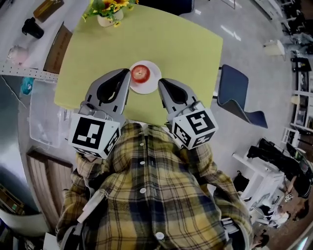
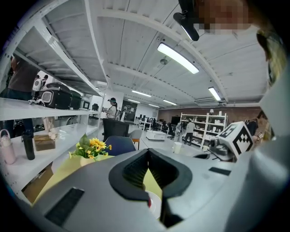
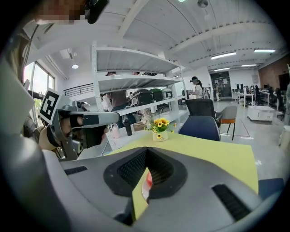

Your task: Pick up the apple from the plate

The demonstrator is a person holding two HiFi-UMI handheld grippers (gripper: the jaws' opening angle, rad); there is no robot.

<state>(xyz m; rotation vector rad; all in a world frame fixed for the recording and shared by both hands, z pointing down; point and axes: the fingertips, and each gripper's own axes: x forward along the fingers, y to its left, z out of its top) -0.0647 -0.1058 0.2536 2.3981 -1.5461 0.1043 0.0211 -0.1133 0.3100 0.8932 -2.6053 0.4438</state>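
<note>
The red round apple [image 1: 141, 73] lies on the small white round plate [image 1: 146, 89]. The plate stands on the yellow-green square worktop [image 1: 186, 44], near its front edge, approx. in the middle. The left tongs [image 1: 127, 74] are just L of the plate and the right tongs [image 1: 161, 84] just R of it, w/ the plate btw. them. The white vase w/ yellow flowers [image 1: 108, 13] stands at the far L corner of the worktop. The dark blue chair [image 1: 239, 90] is on the floor, R of the worktop. The clear plastic box [image 1: 43, 114] is on the L side.
</note>
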